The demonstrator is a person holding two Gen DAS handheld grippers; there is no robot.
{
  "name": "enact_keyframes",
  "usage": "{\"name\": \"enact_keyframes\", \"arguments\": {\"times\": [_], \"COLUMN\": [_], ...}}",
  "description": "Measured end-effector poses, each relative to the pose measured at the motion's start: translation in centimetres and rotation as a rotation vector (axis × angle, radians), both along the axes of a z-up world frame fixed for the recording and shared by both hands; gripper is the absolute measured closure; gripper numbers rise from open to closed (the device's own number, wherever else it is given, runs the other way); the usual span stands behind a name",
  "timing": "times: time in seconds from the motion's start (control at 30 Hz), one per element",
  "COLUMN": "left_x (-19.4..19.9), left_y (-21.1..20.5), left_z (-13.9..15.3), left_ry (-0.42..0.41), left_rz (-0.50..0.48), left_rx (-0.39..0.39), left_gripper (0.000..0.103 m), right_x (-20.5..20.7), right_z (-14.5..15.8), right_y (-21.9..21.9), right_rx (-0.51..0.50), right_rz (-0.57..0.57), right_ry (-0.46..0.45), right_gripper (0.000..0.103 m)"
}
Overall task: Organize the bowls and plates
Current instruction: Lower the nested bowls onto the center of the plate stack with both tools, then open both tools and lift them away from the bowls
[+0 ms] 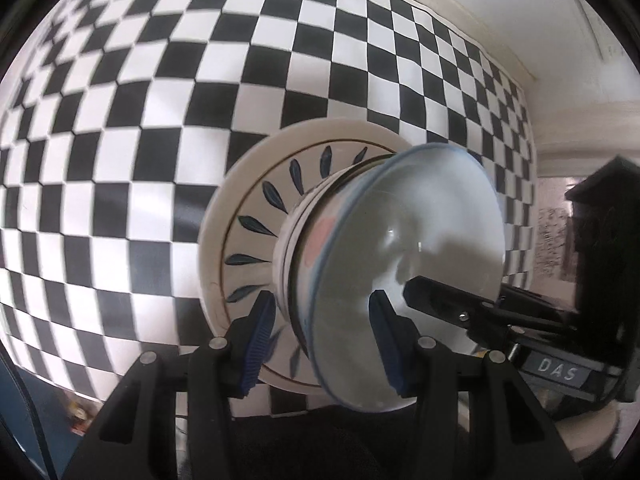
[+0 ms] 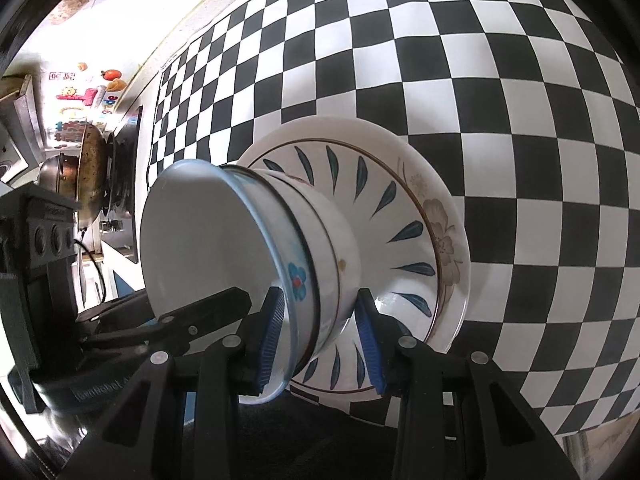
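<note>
Stack's nearly built on the checkered cloth [image 2: 500, 80]: bowls nested on leaf-pattern plate [image 2: 400, 208], both grippers, left gripper [image 1: 320, 340] and right gripper [image 2: 322, 336], jaws apart, straddling the blue-rimmed top bowl [image 2: 212, 248].

Opposed close wrist views — shared bowl stack [image 1: 360, 264]

Bright daylight, both views. Left-wrist view motion-blurred, worst on the checkered cloth [image 1: 160, 140] far left of the tongs. Right-wrist view sharp; window area [image 2: 80, 20] upper left overexposed. Heavy fisheye bending, dark vignette at corners.
</note>
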State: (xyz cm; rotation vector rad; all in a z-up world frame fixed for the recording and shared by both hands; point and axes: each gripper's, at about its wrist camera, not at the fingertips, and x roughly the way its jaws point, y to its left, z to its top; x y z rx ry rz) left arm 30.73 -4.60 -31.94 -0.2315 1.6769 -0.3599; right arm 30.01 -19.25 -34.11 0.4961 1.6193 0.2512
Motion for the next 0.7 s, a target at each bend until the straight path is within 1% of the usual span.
{"name": "enact_keyframes", "arguments": {"times": [0.13,0.27,0.33,0.37,0.4,0.43,0.47,0.5,0.53,0.57,0.6,0.63,0.67,0.7], "left_x": [-0.3,-0.7,-0.9,-1.1,-1.2,-1.3,-1.5,-1.6,-1.7,-1.9,-2.0,-2.1,-2.3,-2.5], "left_y": [0.0,0.8,1.0,1.1,1.2,1.3,1.4,1.4,1.4,1.4,1.4,1.4,1.6,1.9], "left_z": [0.8,1.9,2.5,2.9,3.4,3.7,4.4,4.9,5.6,6.2,6.7,7.3,8.2,8.8], "left_ry": [-0.044,-0.085,-0.106,-0.117,-0.134,-0.146,-0.171,-0.190,-0.218,-0.246,-0.270,-0.295,-0.333,-0.359], "left_rz": [-0.005,0.015,0.018,0.019,0.020,0.021,0.018,0.013,0.000,-0.012,-0.019,-0.024,-0.023,-0.021], "left_rx": [0.050,0.093,0.120,0.137,0.146,0.153,0.166,0.175,0.195,0.208,0.213,0.219,0.225,0.226], "left_gripper": [0.058,0.057,0.056,0.056,0.056,0.056,0.056,0.056,0.055,0.055,0.049,0.046,0.037,0.025], "right_x": [-0.3,-0.6,-0.9,-1.1,-1.3,-1.6,-1.8,-2.0,-2.4,-2.6,-2.9,-3.2,-3.6,-3.9], "right_z": [1.1,3.1,4.2,4.7,5.3,6.2,6.8,7.3,8.3,9.0,9.8,10.4,11.2,11.8], "right_y": [0.3,0.4,0.6,0.7,0.8,0.9,1.0,1.0,1.2,1.3,1.4,1.5,1.5,1.6], "right_rx": [-0.056,-0.153,-0.202,-0.224,-0.246,-0.275,-0.291,-0.302,-0.323,-0.340,-0.364,-0.378,-0.390,-0.395], "right_rz": [0.010,0.029,0.040,0.045,0.046,0.045,0.046,0.044,0.041,0.038,0.029,0.021,0.007,-0.005], "right_ry": [-0.026,-0.076,-0.101,-0.115,-0.131,-0.161,-0.181,-0.198,-0.224,-0.239,-0.263,-0.279,-0.300,-0.316], "right_gripper": [0.064,0.064,0.062,0.060,0.056,0.039,0.016,0.007,0.001,0.001,0.001,0.001,0.001,0.001]}}
